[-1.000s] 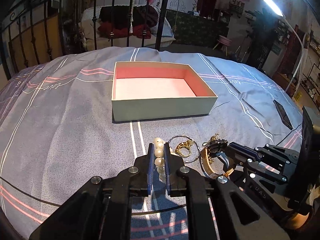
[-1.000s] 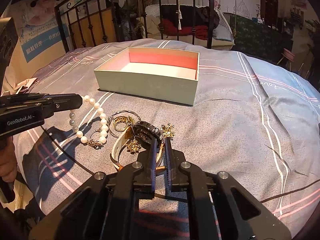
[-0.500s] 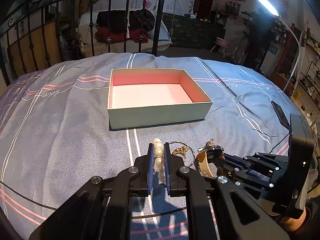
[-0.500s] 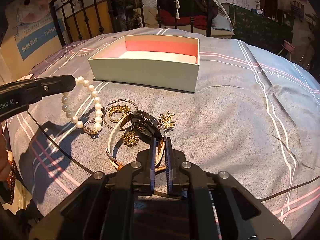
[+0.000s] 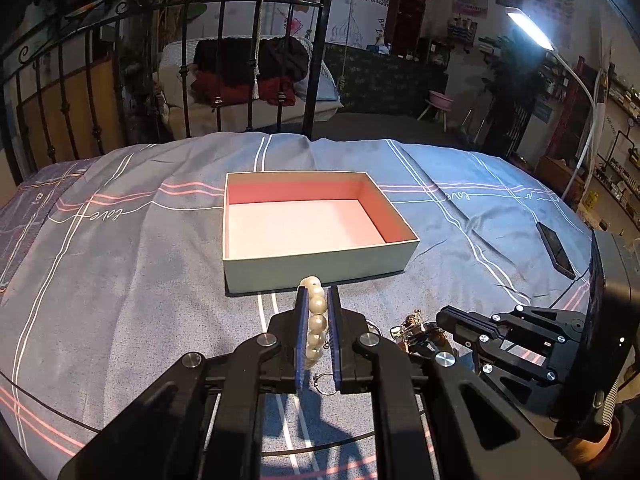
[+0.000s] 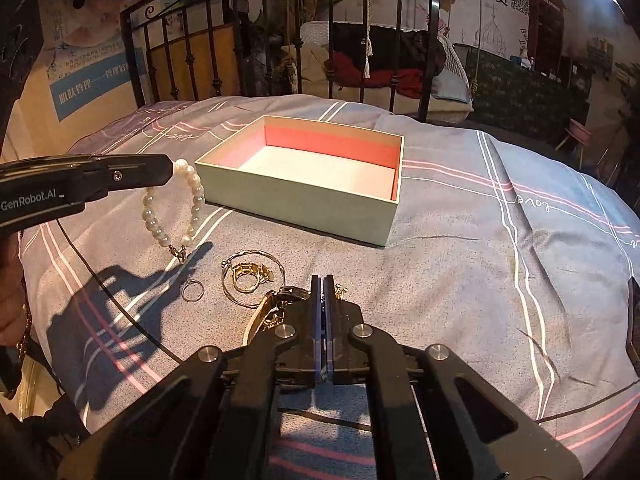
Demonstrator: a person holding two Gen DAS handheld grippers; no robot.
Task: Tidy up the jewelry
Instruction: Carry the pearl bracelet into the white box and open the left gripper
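My left gripper point(image 5: 318, 292) is shut on a pearl bracelet point(image 5: 316, 320) and holds it off the bedspread, in front of the near wall of the open box point(image 5: 316, 268) with a pink lining. In the right wrist view the bracelet point(image 6: 172, 216) hangs as a loop from the left gripper point(image 6: 170, 170), left of the box point(image 6: 304, 208). My right gripper point(image 6: 323, 280) is shut with nothing seen between its fingers, tips over a watch point(image 6: 276, 304) and gold pieces. A gold ring point(image 6: 248, 278) inside a thin bangle point(image 6: 228, 292) and a small silver ring point(image 6: 193, 291) lie on the bedspread.
The blue-grey bedspread point(image 5: 120, 280) with pink and white lines covers the bed. A dark phone point(image 5: 554, 248) lies at the right. A black iron bed frame point(image 5: 200, 80) stands behind. A lit lamp point(image 5: 528, 28) stands at the far right.
My left gripper has lifted the pearl bracelet off the bedspread and carried it toward the box. My right gripper has pulled back slightly and closed fully over the watch area.
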